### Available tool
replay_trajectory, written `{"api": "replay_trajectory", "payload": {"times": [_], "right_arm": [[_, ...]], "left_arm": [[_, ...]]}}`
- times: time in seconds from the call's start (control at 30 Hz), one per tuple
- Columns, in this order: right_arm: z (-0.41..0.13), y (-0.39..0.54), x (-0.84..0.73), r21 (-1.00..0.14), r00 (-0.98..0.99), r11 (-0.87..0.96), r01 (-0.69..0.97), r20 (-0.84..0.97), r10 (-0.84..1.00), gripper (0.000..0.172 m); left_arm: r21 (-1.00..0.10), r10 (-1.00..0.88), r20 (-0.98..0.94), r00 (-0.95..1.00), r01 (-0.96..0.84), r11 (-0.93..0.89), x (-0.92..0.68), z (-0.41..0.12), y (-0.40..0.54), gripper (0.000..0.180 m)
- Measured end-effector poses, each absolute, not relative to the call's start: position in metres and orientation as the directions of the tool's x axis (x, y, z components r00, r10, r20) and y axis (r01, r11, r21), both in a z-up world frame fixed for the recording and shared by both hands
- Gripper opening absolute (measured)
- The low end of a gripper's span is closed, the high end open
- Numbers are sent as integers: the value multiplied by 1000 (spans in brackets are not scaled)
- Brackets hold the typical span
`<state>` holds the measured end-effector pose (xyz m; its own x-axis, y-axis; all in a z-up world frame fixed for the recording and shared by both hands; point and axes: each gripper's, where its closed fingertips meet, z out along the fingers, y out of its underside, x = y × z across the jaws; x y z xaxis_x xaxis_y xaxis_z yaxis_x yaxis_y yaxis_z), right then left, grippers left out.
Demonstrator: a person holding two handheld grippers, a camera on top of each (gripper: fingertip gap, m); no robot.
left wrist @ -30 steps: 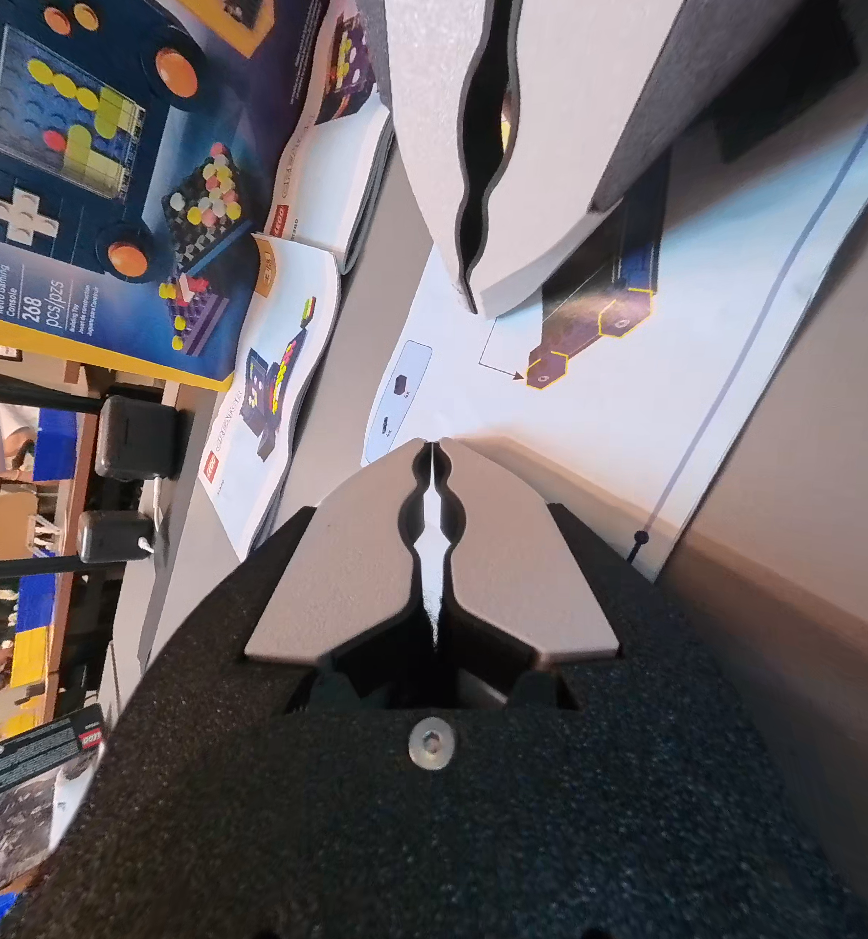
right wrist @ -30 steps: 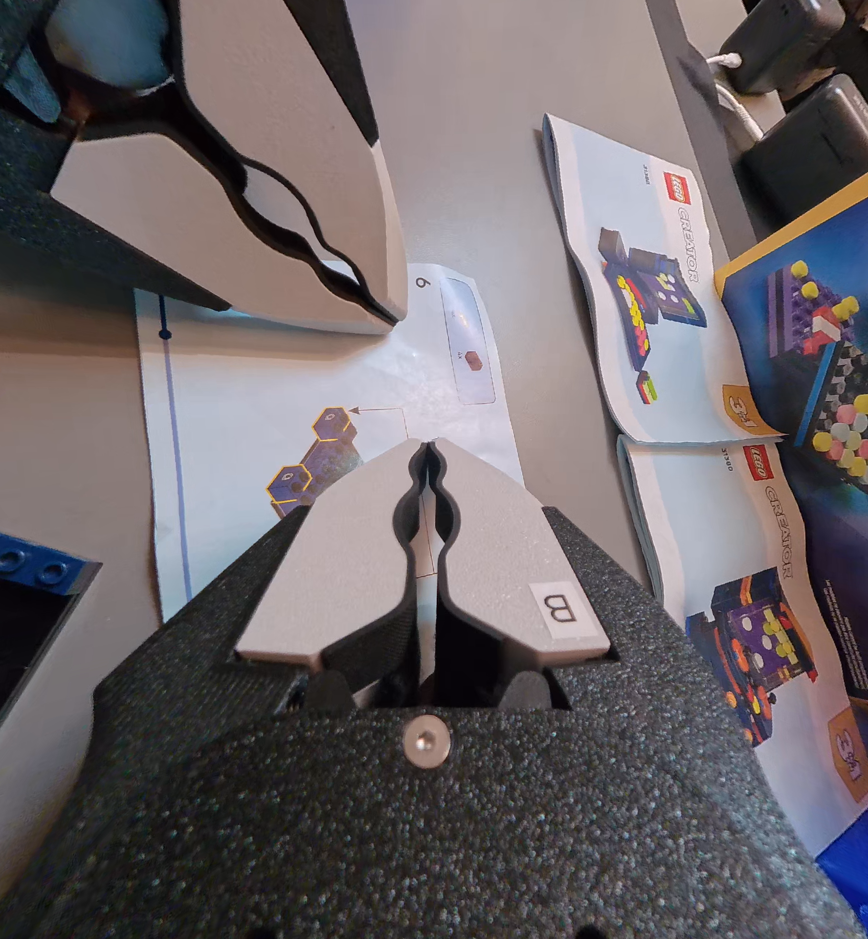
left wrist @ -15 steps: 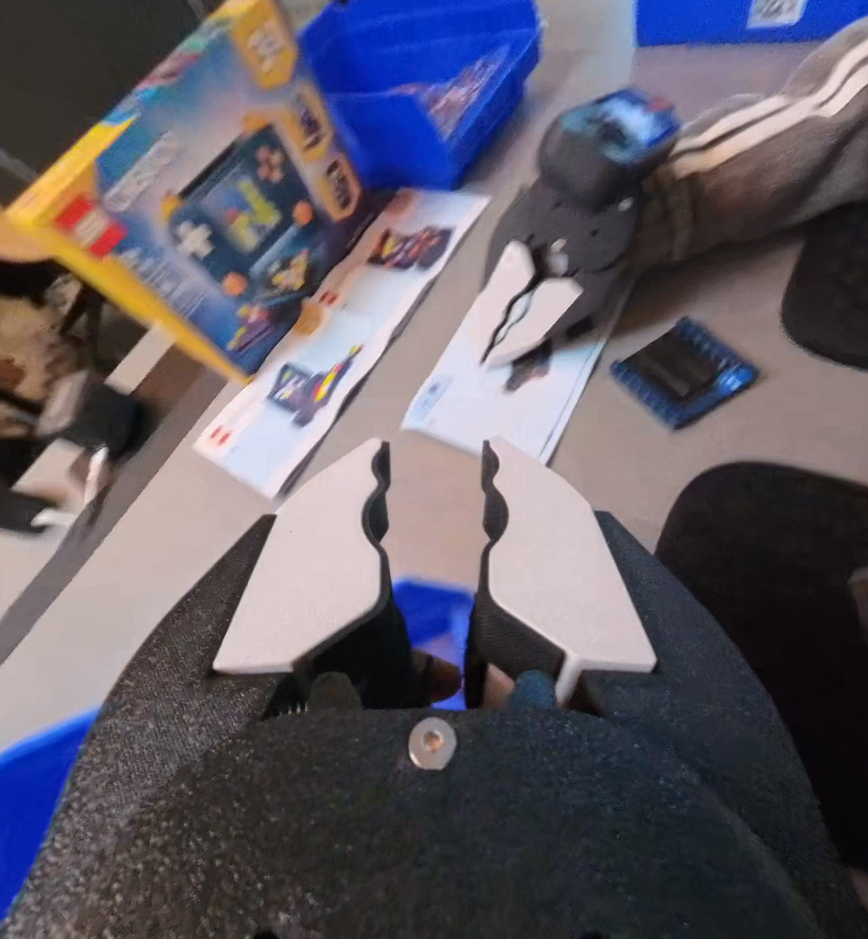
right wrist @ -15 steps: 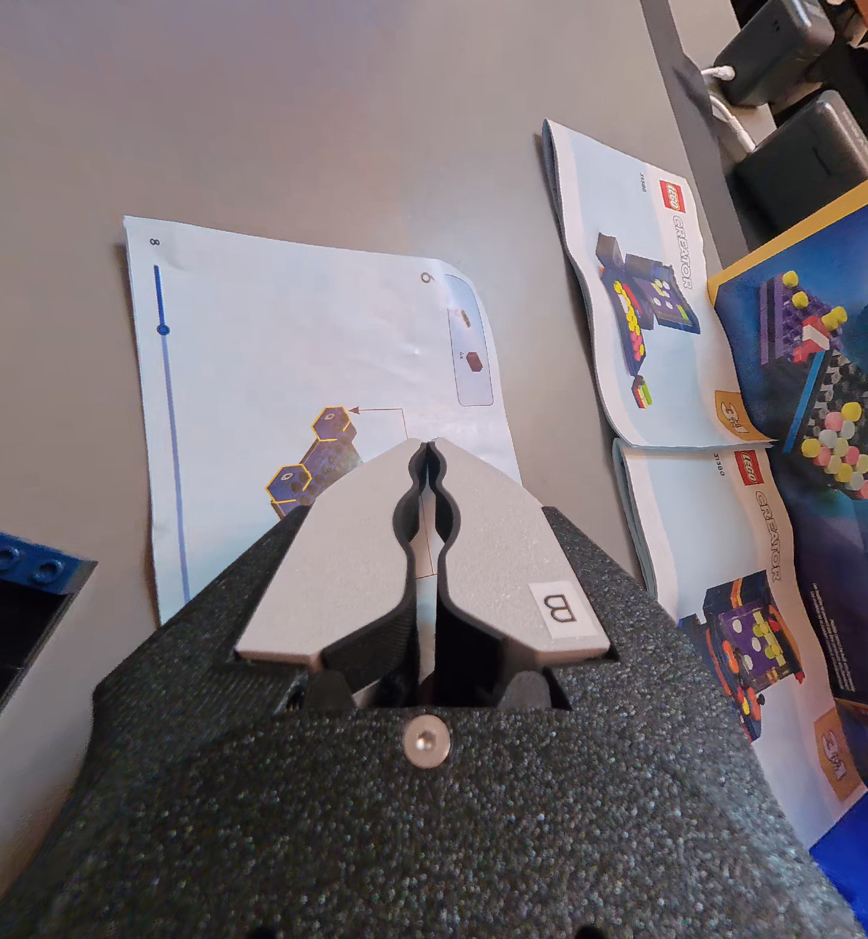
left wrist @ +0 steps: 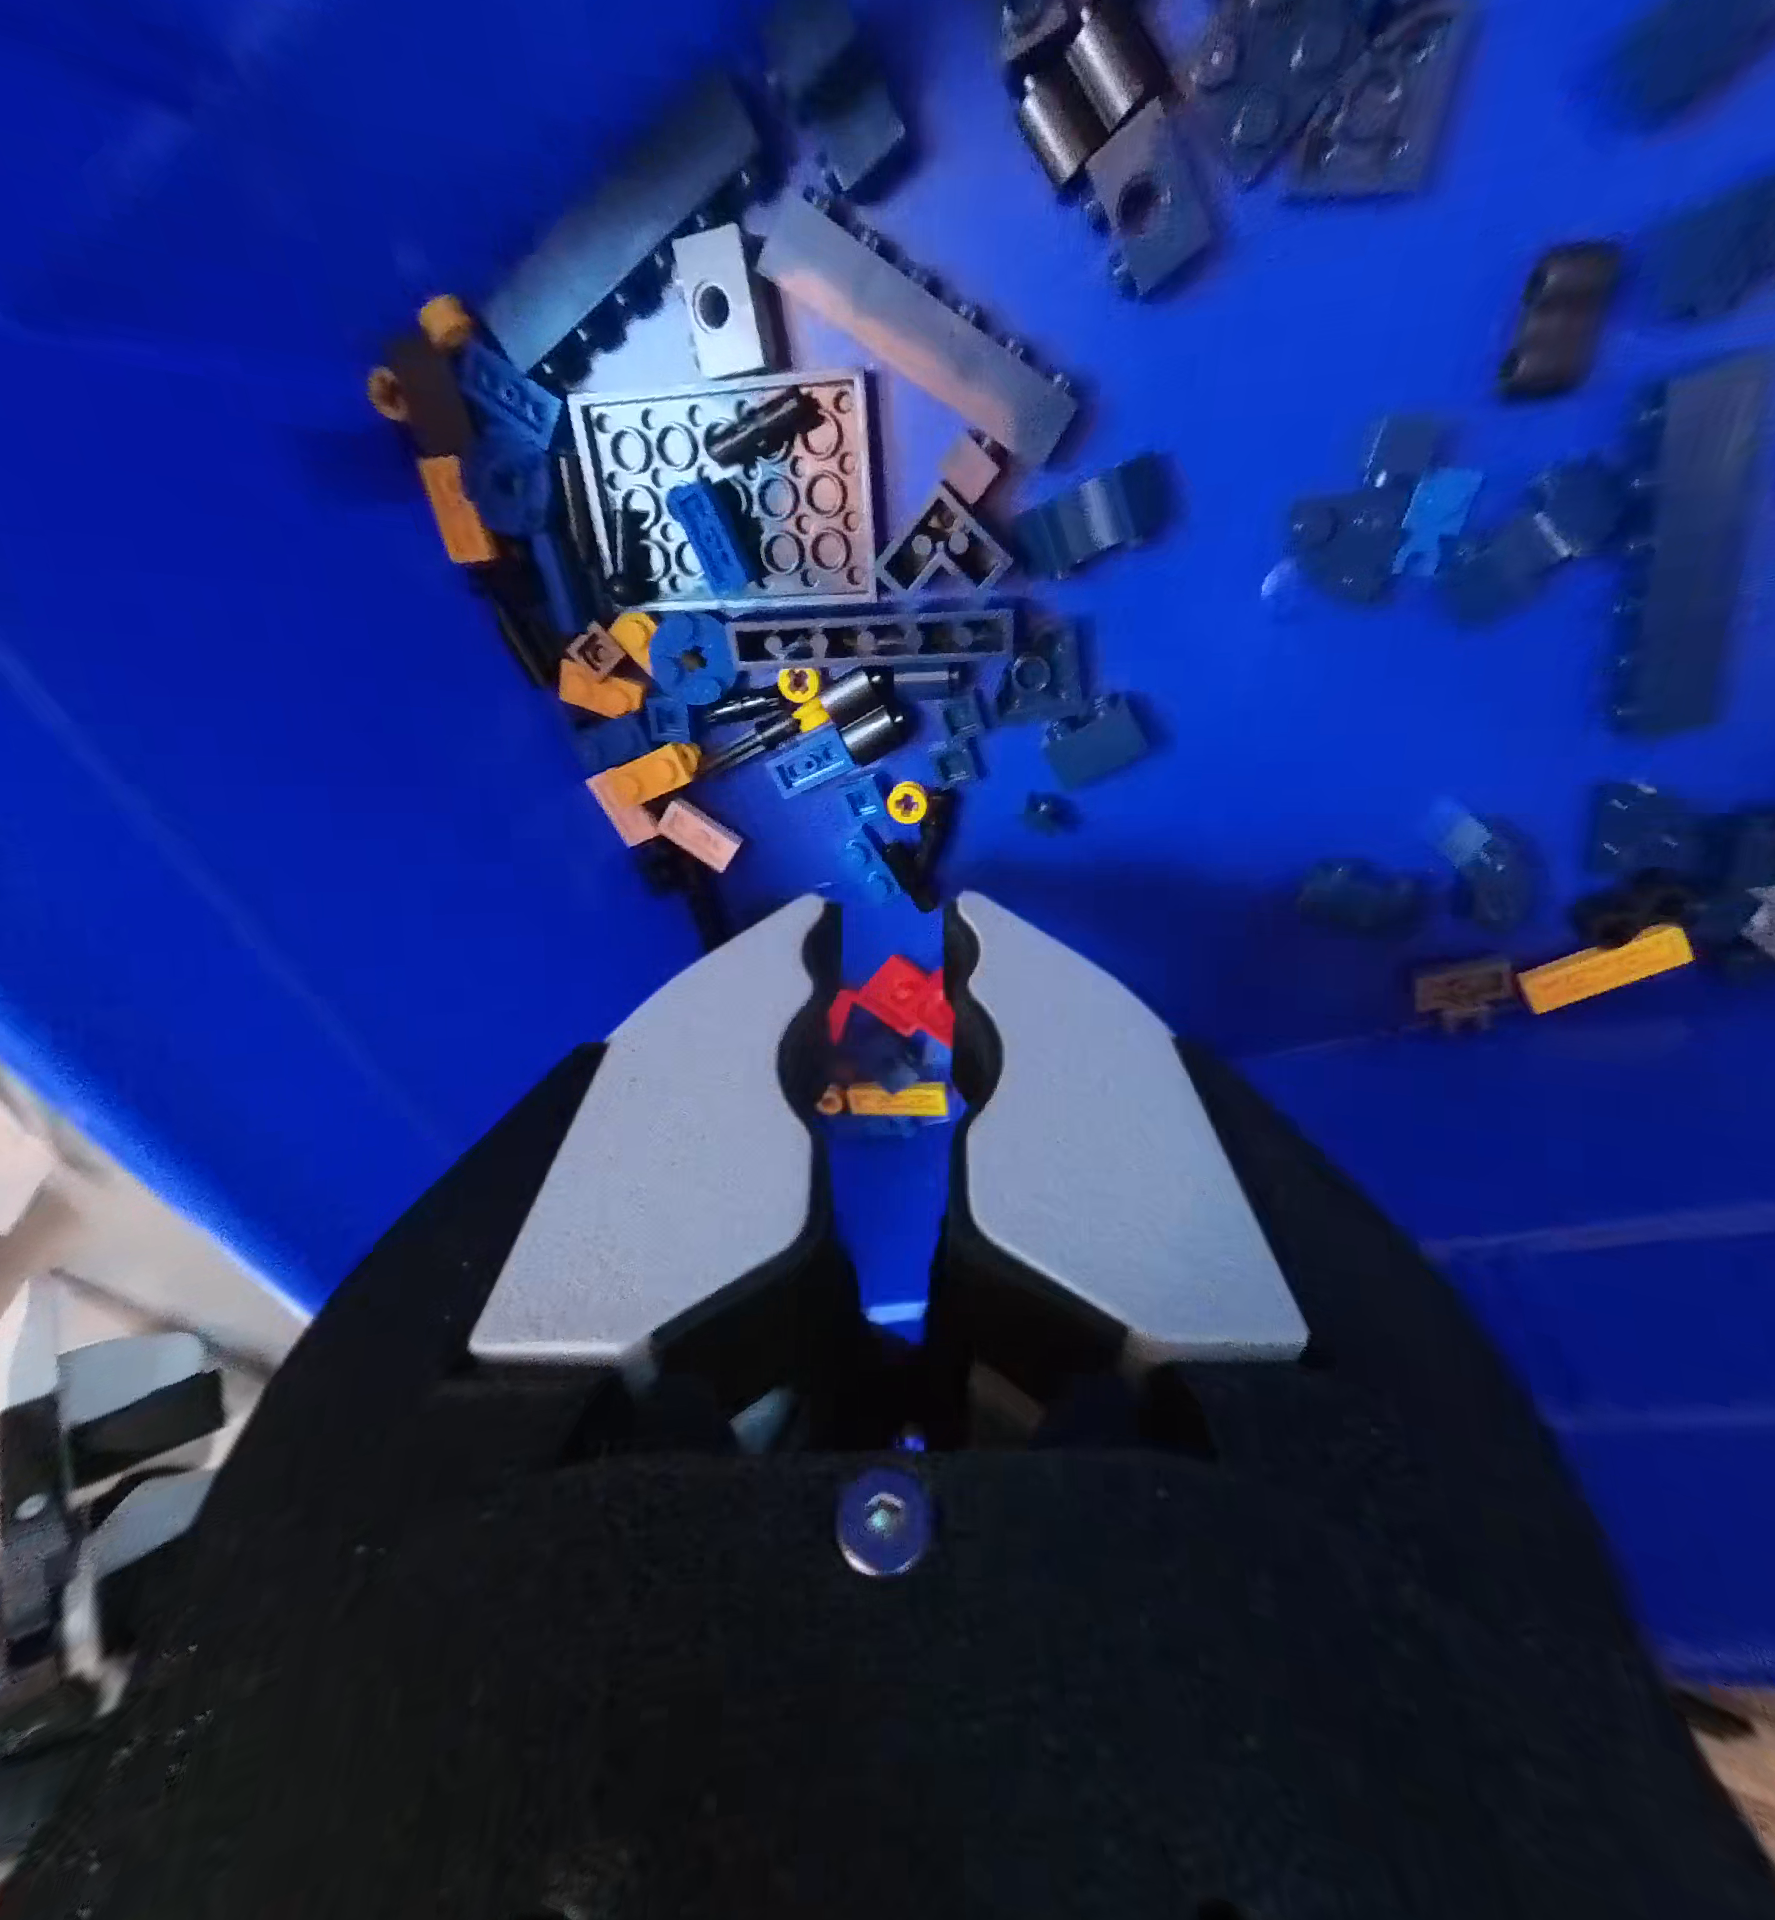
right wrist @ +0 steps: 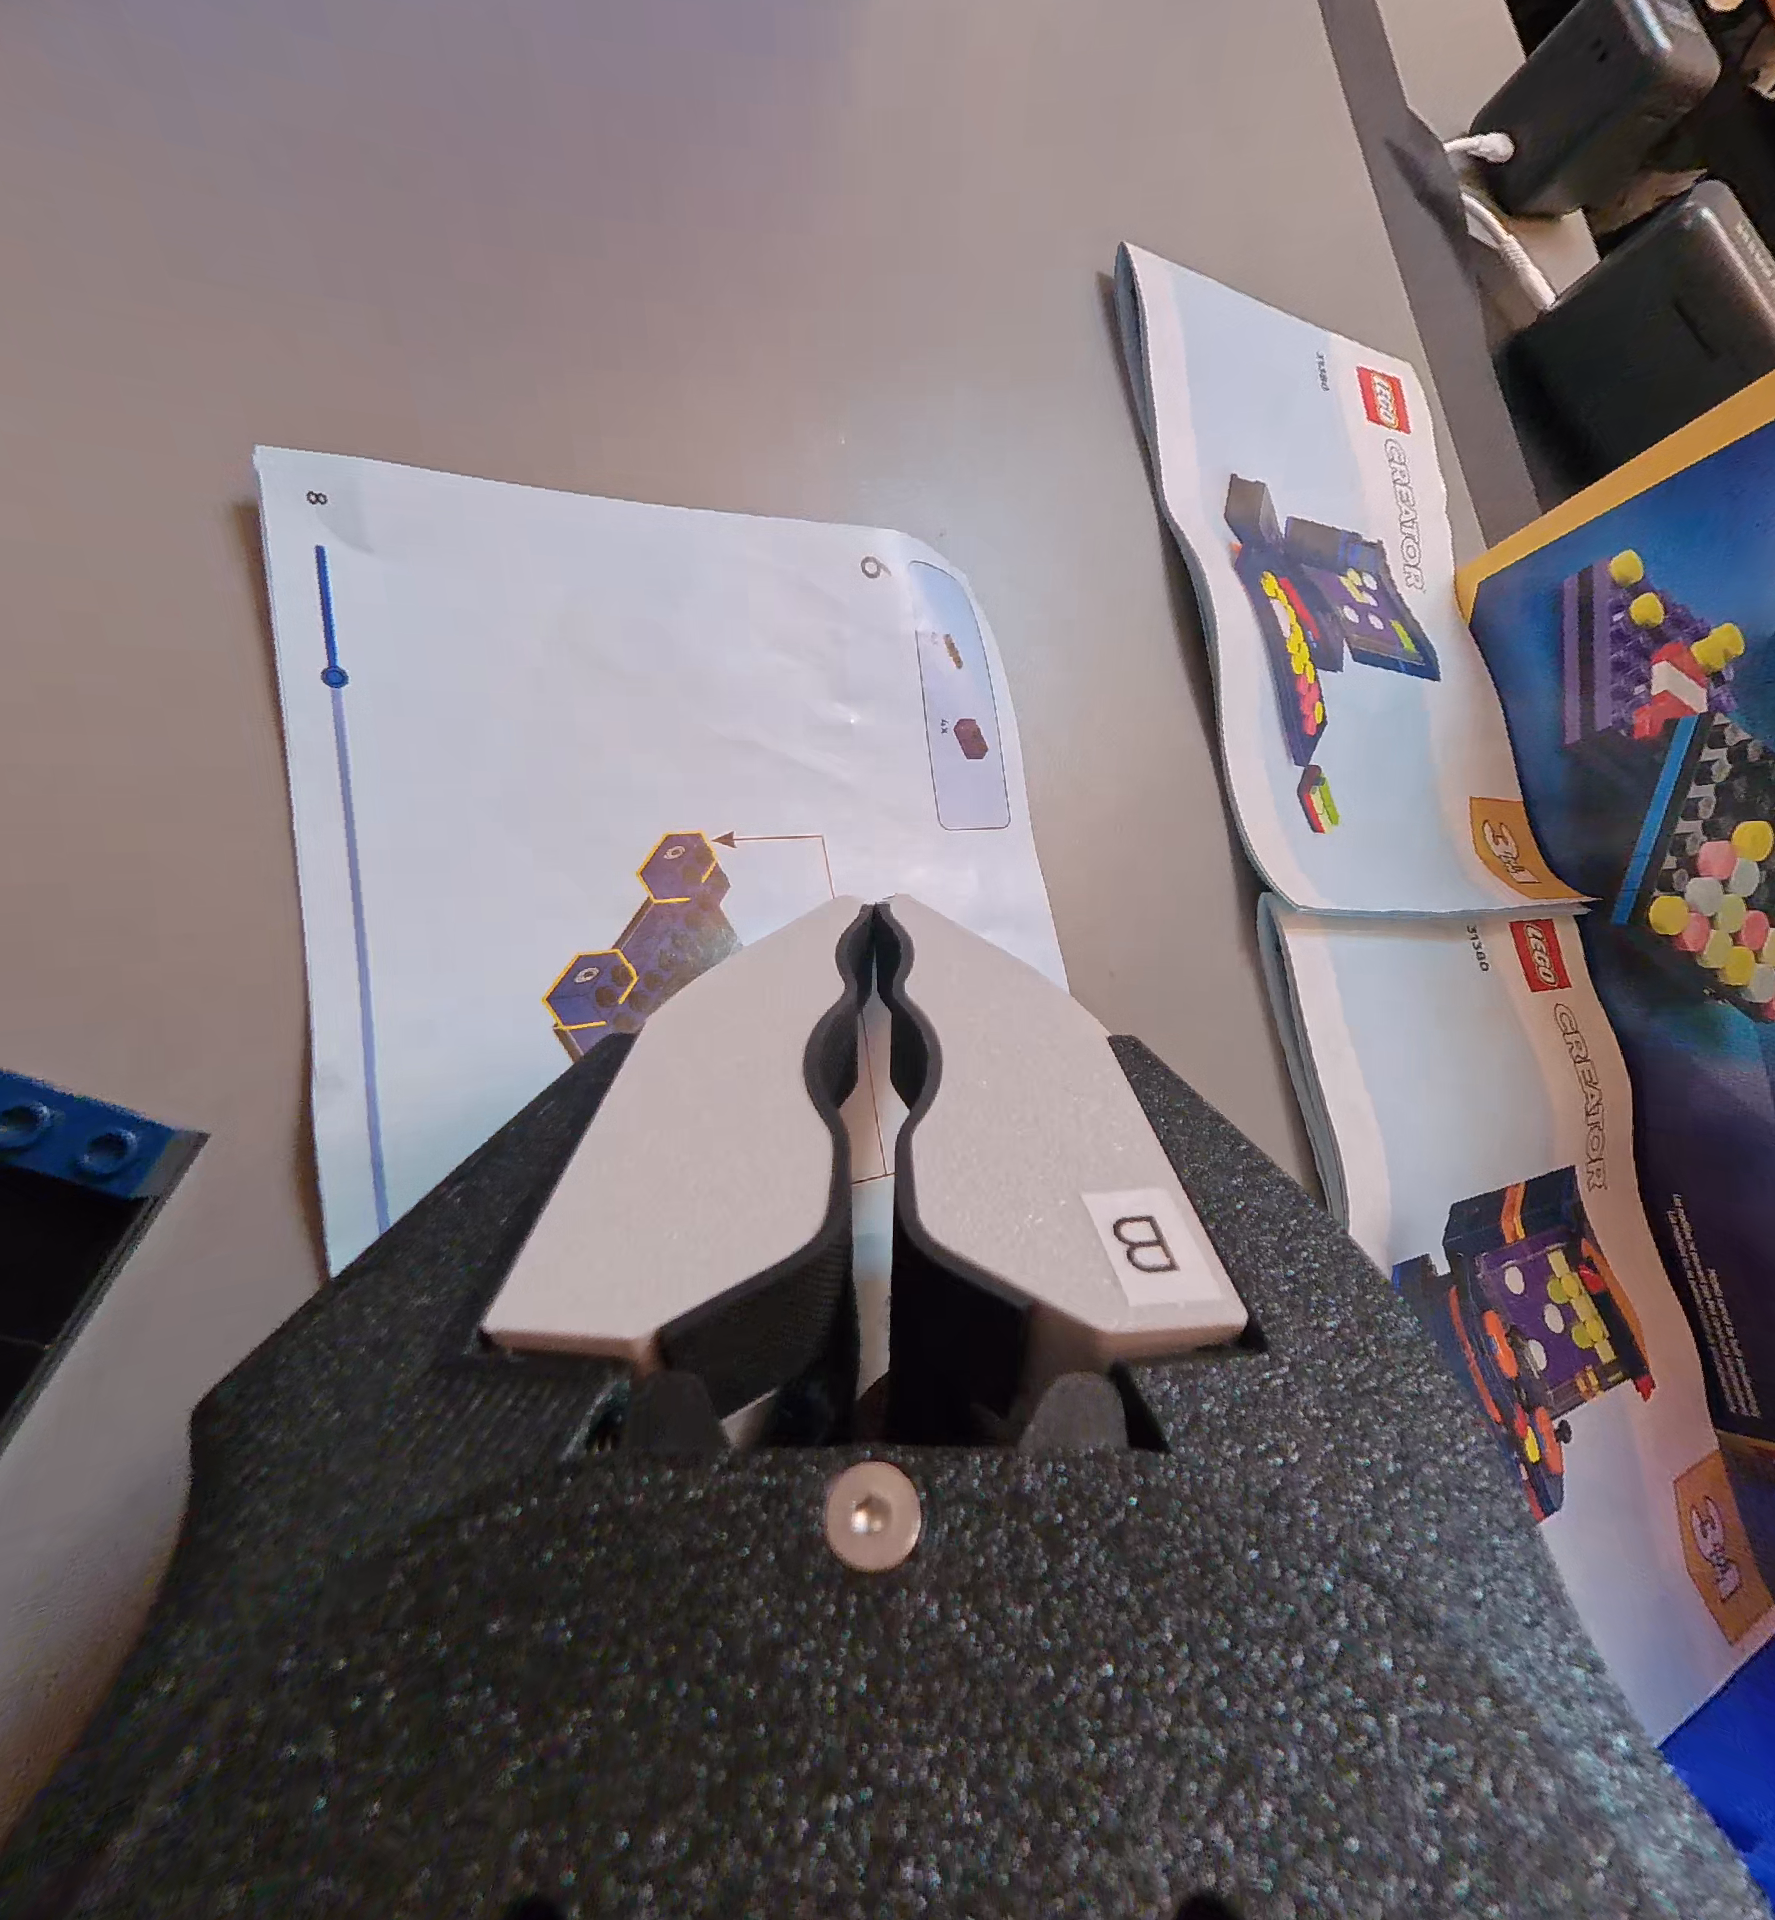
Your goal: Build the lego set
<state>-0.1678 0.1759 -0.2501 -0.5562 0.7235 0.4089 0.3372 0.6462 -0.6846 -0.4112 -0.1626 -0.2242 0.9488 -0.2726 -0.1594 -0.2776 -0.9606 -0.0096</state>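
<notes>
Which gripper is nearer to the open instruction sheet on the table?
Right. The right gripper sits low over the open instruction sheet, jaws shut. The left gripper is inside the blue bin; no sheet shows there.

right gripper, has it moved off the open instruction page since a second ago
No. The right gripper sits shut over the same corner of the open instruction page, beside the printed brick diagram, as before. Only the left gripper has gone from this view.

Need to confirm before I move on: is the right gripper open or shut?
Shut. The right gripper's fingertips meet at the tip with nothing between them, hovering over the open instruction sheet on the grey table.
</notes>
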Motion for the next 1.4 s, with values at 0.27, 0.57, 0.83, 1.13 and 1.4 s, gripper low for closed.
{"api": "replay_trajectory", "payload": {"times": [0.27, 0.57, 0.83, 1.13, 1.4], "right_arm": [[-250, 176, -168, -684, -556, 648, 335, 412, 722, 0], [-250, 176, -168, -681, -556, 654, 330, 419, 718, 0], [-250, 176, -168, -678, -556, 661, 323, 429, 712, 0], [-250, 176, -168, -675, -556, 666, 317, 437, 707, 0], [-250, 176, -168, -675, -557, 667, 316, 438, 706, 0]], "left_arm": [[59, -212, -63, 975, -209, -976, -407, -243, -171, 16], [48, -230, -61, 971, -228, -973, -406, -243, -170, 21], [16, -242, -46, 969, -241, -970, -402, -242, -166, 21], [65, -160, -62, 985, -156, -986, -404, -242, -170, 17], [80, -105, -39, 994, -102, -992, -404, -246, -169, 13]]}}
